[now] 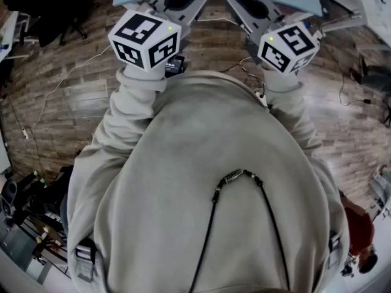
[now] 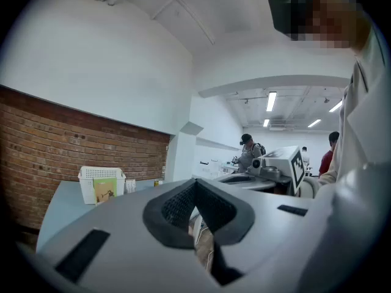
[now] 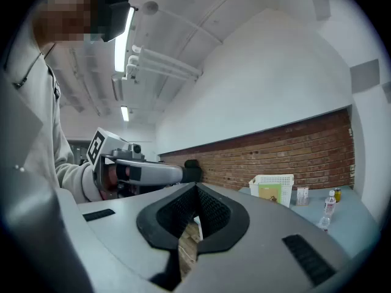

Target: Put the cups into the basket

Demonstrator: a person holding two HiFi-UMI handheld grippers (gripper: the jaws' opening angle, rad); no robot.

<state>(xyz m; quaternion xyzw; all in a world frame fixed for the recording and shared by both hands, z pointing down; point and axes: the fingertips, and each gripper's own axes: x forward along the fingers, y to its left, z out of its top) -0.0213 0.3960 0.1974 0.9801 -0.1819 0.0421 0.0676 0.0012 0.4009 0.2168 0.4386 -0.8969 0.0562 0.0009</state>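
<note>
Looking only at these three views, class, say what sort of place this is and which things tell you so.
Probably a lab or workshop, not a home: a bare brick wall, ceiling strip lights, and people at work benches in the background.

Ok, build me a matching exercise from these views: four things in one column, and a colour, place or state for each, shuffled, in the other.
Things:
1. basket
2. brick wall
3. right gripper
4. bottle

Descriptions:
A. jaws together, nothing between them
B. red-brown, along the back of the room
C. clear, standing right of the basket in the right gripper view
D. white, with latticed walls

Pairs: 1-D, 2-B, 3-A, 4-C
</note>
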